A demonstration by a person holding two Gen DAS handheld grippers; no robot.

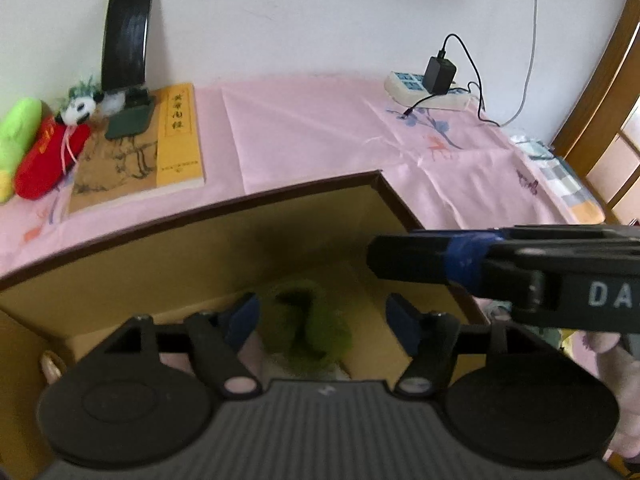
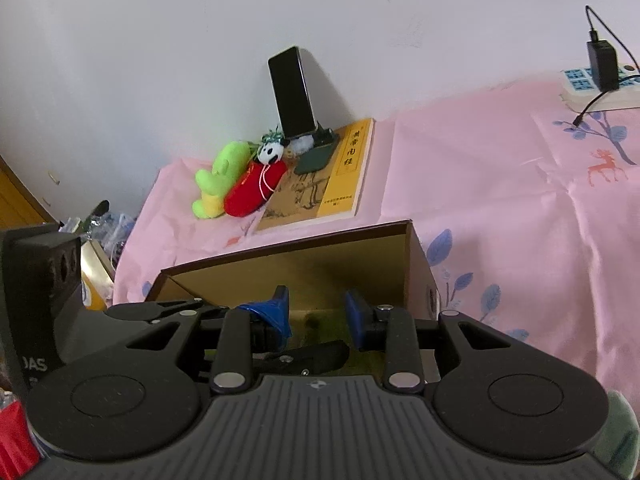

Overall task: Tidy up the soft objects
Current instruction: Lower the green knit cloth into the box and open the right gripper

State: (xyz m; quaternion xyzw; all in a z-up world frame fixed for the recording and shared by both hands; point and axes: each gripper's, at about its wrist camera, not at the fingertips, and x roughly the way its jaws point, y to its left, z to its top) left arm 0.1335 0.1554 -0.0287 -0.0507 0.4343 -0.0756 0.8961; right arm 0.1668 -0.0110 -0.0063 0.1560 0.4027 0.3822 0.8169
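Observation:
An open cardboard box (image 1: 192,256) stands on the pink-clothed table. A fuzzy dark-green soft toy (image 1: 310,332) lies on its floor. My left gripper (image 1: 324,318) hangs over the box, open, with the toy below the gap and neither blue pad touching it. My right gripper (image 2: 318,314) reaches in over the same box (image 2: 320,264), its blue pads a little apart with nothing between them. In the left wrist view it shows as a black bar with blue tape (image 1: 464,258). A lime plush (image 2: 218,180), a red plush (image 2: 256,192) and a small panda (image 2: 270,152) lie together by the wall.
A yellow book (image 1: 140,152) carries a phone on a stand (image 1: 126,36) beside the plush group. A power strip with a charger (image 1: 424,88) sits at the back right. Something pink and soft (image 1: 604,344) lies off the box's right side. Clutter (image 2: 108,224) sits past the table's left edge.

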